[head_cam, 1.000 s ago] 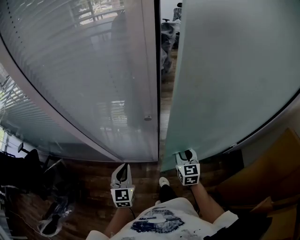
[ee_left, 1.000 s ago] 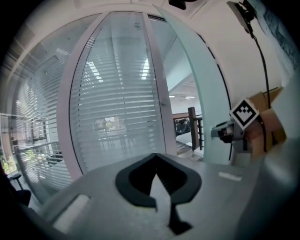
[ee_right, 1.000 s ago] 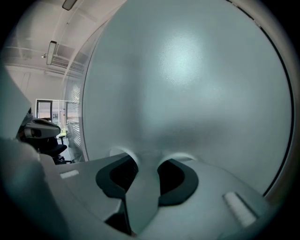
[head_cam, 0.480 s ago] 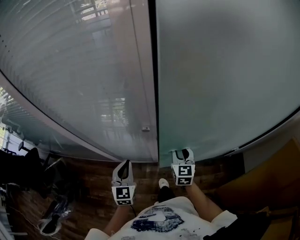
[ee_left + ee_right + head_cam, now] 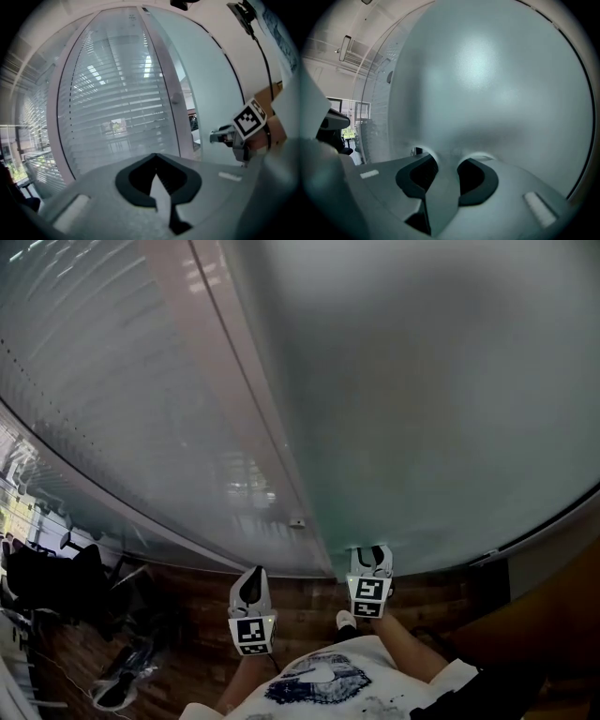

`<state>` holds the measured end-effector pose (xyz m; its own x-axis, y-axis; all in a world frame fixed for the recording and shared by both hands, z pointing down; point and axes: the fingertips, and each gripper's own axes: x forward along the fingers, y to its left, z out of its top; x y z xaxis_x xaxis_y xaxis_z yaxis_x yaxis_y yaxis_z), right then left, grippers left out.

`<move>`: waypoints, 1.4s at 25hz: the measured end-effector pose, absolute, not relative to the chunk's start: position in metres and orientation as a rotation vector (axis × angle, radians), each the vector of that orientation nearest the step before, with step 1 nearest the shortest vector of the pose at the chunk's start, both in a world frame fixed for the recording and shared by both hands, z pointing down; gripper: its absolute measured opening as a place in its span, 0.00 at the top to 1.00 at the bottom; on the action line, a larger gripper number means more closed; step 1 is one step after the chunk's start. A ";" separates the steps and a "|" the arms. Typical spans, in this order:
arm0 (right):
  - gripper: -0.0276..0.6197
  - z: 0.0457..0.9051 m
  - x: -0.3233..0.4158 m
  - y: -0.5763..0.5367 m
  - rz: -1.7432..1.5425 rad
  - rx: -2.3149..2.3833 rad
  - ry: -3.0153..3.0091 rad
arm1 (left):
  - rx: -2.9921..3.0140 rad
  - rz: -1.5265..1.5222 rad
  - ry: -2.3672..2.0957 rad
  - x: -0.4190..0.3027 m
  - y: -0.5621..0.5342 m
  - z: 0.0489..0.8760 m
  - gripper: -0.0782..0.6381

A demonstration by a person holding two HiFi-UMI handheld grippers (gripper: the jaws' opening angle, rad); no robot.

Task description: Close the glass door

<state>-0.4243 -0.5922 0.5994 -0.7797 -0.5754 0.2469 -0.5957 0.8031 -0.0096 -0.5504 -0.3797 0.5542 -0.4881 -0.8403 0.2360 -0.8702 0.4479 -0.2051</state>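
The frosted glass door point(image 5: 441, 409) fills the right of the head view, its free edge against the pale frame post point(image 5: 253, 399). My right gripper point(image 5: 372, 556) is low on that edge, and the right gripper view has the pane point(image 5: 487, 70) running between the jaws of my right gripper point(image 5: 443, 160), which are shut on it. My left gripper point(image 5: 251, 576) hangs beside it to the left, short of the glass wall, shut on nothing. In the left gripper view my left gripper point(image 5: 155, 157) points at the blinds, with the right gripper point(image 5: 220, 137) against the door point(image 5: 206, 93).
A glass wall with blinds point(image 5: 122, 409) stands left of the post, which bears a small latch point(image 5: 297, 521). Below is wooden floor point(image 5: 300, 601) and the person's shoe point(image 5: 345, 619). Office chairs point(image 5: 47, 577) and clutter sit at the lower left.
The dark gap between the door's edge and the frame post has closed as the door swung left. Both grippers moved forward with it, and the head view tilted.
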 end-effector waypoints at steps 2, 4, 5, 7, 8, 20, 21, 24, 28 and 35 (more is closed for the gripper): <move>0.77 0.598 -0.426 -0.596 0.125 0.927 -2.762 | 1.522 0.452 -2.593 -0.550 -0.383 0.550 0.89; 0.77 0.597 -0.428 -0.600 0.117 0.945 -2.765 | 1.510 0.457 -2.602 -0.551 -0.384 0.551 0.89; 0.77 0.598 -0.431 -0.603 0.116 0.954 -2.764 | 1.502 0.458 -2.607 -0.553 -0.385 0.553 0.89; 0.77 0.599 -0.435 -0.607 0.116 0.963 -2.761 | 1.481 0.457 -2.615 -0.557 -0.385 0.555 0.89; 0.77 0.599 -0.436 -0.608 0.115 0.965 -2.760 | 1.469 0.457 -2.620 -0.559 -0.384 0.556 0.89; 0.77 0.594 -0.449 -0.621 0.107 0.989 -2.751 | 1.430 0.449 -2.657 -0.574 -0.392 0.552 0.89; 0.77 0.594 -0.449 -0.622 0.107 0.990 -2.751 | 1.435 0.448 -2.660 -0.576 -0.395 0.551 0.89; 0.77 0.598 -0.454 -0.627 0.108 0.989 -2.753 | 1.447 0.444 -2.667 -0.580 -0.403 0.553 0.89; 0.77 0.601 -0.457 -0.629 0.108 0.990 -2.745 | 1.453 0.436 -2.672 -0.585 -0.409 0.554 0.89; 0.77 0.600 -0.457 -0.631 0.104 0.995 -2.749 | 1.443 0.419 -2.673 -0.587 -0.412 0.556 0.89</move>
